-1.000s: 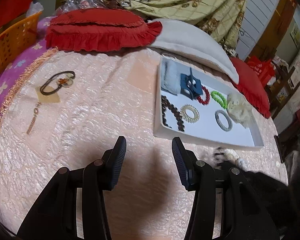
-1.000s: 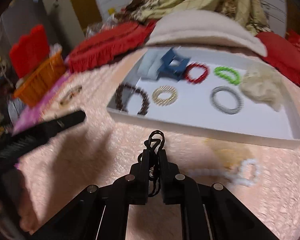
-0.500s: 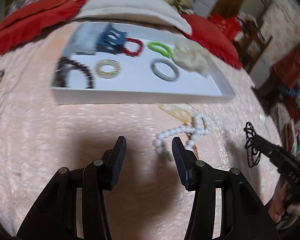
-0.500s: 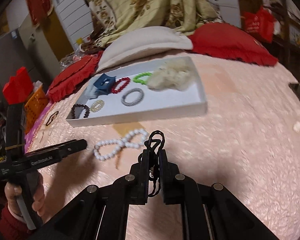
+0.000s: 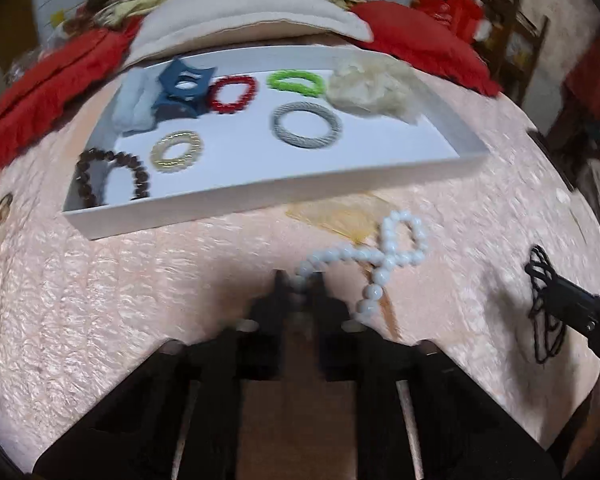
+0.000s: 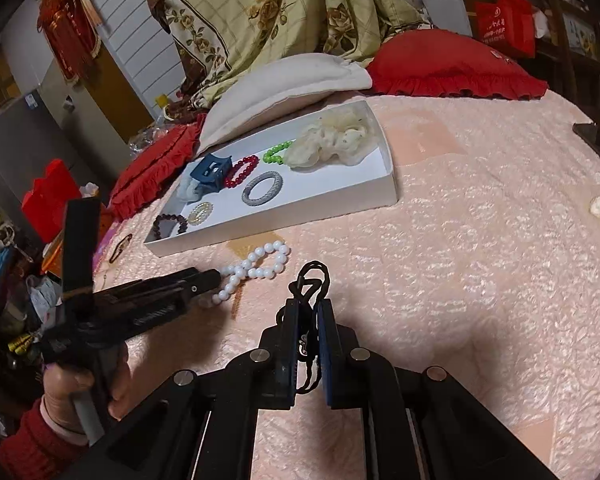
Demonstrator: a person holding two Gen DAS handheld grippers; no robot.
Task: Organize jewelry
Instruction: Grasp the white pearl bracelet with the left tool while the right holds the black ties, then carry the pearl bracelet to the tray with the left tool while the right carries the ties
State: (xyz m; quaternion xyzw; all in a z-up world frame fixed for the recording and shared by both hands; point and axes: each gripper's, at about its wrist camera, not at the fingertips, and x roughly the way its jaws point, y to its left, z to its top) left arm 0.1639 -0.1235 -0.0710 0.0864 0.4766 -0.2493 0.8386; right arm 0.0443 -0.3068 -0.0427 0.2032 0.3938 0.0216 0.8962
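Only the right wrist view shows the hand (image 6: 80,384) — both grippers clamped: left gripper (image 5: 299,280) on pearls (image 5: 384,256), right gripper (image 6: 309,312) on cord (image 6: 310,280).

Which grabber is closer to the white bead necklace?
Left. The left gripper has just closed on one end of the white bead necklace. The right gripper hangs off to its side, apart from it, clamping a black cord.

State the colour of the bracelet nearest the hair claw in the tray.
Red bracelet, beside the hair claw; clearest in the left wrist view.
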